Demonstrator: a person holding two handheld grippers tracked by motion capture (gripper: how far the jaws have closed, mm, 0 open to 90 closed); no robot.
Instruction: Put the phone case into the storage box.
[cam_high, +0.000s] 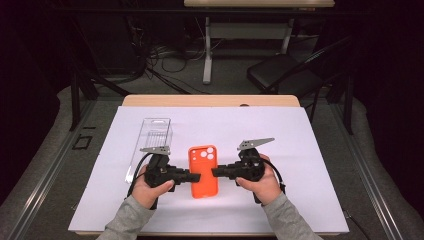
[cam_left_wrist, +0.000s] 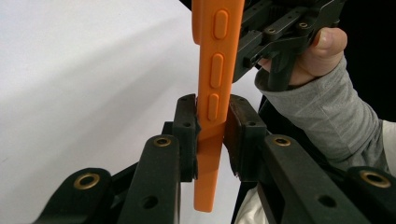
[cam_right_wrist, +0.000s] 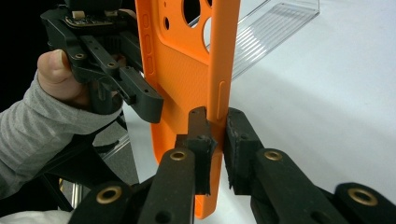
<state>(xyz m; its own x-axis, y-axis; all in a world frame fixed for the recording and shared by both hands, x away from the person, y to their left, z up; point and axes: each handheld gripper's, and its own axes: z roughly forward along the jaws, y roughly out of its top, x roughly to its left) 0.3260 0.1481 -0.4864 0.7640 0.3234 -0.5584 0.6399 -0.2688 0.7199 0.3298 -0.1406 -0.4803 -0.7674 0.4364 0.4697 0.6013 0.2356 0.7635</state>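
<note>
The orange phone case (cam_high: 203, 171) sits over the white mat (cam_high: 300, 150), just right of the clear plastic box (cam_high: 152, 140). The left gripper (cam_high: 196, 176) clamps its left edge, the right gripper (cam_high: 216, 172) its right edge.

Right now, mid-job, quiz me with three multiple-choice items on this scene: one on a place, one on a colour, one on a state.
1. Where does the clear plastic box lie?
A. left of the phone case
B. right of it
C. on top of it

2. The phone case is:
A. blue
B. orange
C. black

3. The left gripper and right gripper are:
A. both wide open
B. each shut on a case edge
C. both on the box

Answers: 1 A, the high view shows the box left of the case. 2 B, orange throughout. 3 B, each gripper view shows pads pinching a side wall.
</note>
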